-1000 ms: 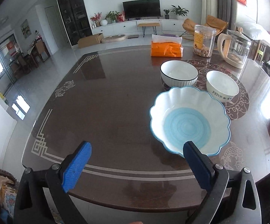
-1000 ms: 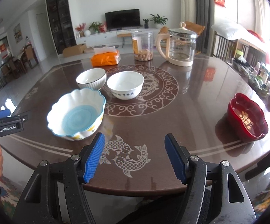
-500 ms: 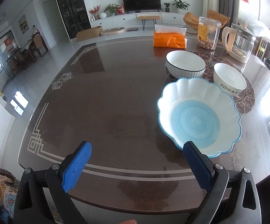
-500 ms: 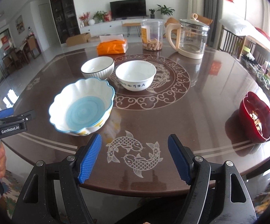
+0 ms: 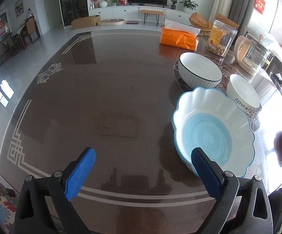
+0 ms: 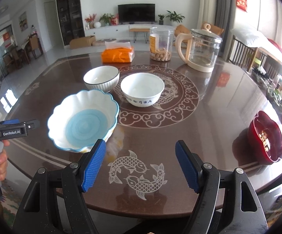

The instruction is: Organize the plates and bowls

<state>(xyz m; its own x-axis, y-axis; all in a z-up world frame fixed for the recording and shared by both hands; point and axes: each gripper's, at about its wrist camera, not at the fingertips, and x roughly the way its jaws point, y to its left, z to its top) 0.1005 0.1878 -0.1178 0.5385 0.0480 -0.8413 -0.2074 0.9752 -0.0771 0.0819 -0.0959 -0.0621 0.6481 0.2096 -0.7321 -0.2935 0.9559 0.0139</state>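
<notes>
A scalloped white bowl with a blue centre sits near the table's front edge. Behind it stand a ribbed white bowl with a dark rim and a plain white bowl with writing. My left gripper is open and empty, its right finger at the scalloped bowl's near rim; it also shows in the right wrist view. My right gripper is open and empty above the fish inlay, its left finger beside the scalloped bowl.
On the round brown table stand an orange tissue pack, a clear snack jar, a glass kettle and a red dish at the right edge.
Both grippers have moved forward over the table and closer to the scalloped bowl. The bowls have not moved.
</notes>
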